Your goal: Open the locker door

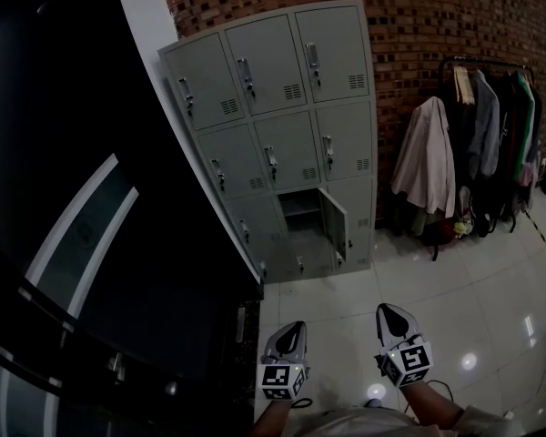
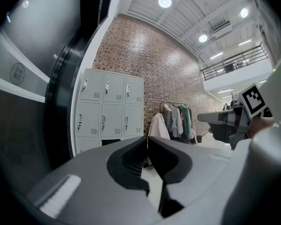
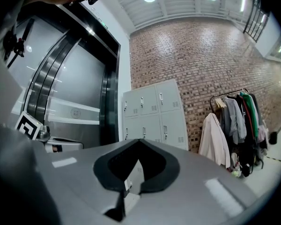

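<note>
Head view, steeply down onto a pale, glossy tiled floor (image 1: 455, 289). At the far edge of the floor, against a red brick wall (image 1: 437, 16), a grey locker (image 1: 282, 144) with nine compartments, three across and three high. Locker door (image 1: 335, 228) of the bottom middle compartment already swung open toward the right, with a dark interior and a shelf visible behind it; all other doors shut. To the right of the locker, along the same wall, a clothes rack (image 1: 491, 144) hung with jackets, a pale coat nearest the locker. To the left, a tall dark glossy panel (image 1: 73, 198) with pale stripes. Near the bottom edge of the view, well apart from the locker, left claw (image 1: 291, 330) and right claw (image 1: 389, 312) side by side, both pointing toward the locker, marker cubes facing up. Left claw closed, tips together, nothing gripped. Right claw likewise closed and empty, tips meeting.
</note>
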A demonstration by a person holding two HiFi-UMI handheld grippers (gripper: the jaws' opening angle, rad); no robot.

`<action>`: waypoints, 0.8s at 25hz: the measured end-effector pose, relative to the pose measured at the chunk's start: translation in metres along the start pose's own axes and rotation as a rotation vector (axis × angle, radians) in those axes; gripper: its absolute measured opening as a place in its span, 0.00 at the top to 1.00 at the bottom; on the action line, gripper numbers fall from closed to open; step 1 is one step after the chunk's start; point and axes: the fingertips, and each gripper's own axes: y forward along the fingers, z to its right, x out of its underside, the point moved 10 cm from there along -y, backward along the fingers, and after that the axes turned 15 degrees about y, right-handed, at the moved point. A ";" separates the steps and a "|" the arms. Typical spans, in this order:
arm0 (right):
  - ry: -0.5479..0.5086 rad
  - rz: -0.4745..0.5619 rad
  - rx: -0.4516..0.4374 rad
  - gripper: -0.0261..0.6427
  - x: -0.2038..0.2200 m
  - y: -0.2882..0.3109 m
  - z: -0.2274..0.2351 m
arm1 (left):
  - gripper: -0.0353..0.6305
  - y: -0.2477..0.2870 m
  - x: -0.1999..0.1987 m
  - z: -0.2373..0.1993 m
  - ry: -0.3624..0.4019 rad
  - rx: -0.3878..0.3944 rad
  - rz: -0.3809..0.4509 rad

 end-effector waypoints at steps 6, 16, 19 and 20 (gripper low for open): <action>0.012 -0.032 0.018 0.96 -0.004 -0.010 0.001 | 0.83 0.002 -0.001 0.009 0.001 0.004 0.002; -0.012 -0.014 0.009 0.96 -0.004 -0.017 0.012 | 0.83 0.001 -0.007 0.022 -0.001 -0.020 0.030; -0.010 -0.014 0.006 0.96 -0.004 -0.018 0.012 | 0.86 0.000 -0.008 0.024 0.000 -0.012 0.036; -0.009 -0.013 0.004 0.96 -0.005 -0.019 0.012 | 0.86 0.000 -0.009 0.025 -0.001 -0.011 0.035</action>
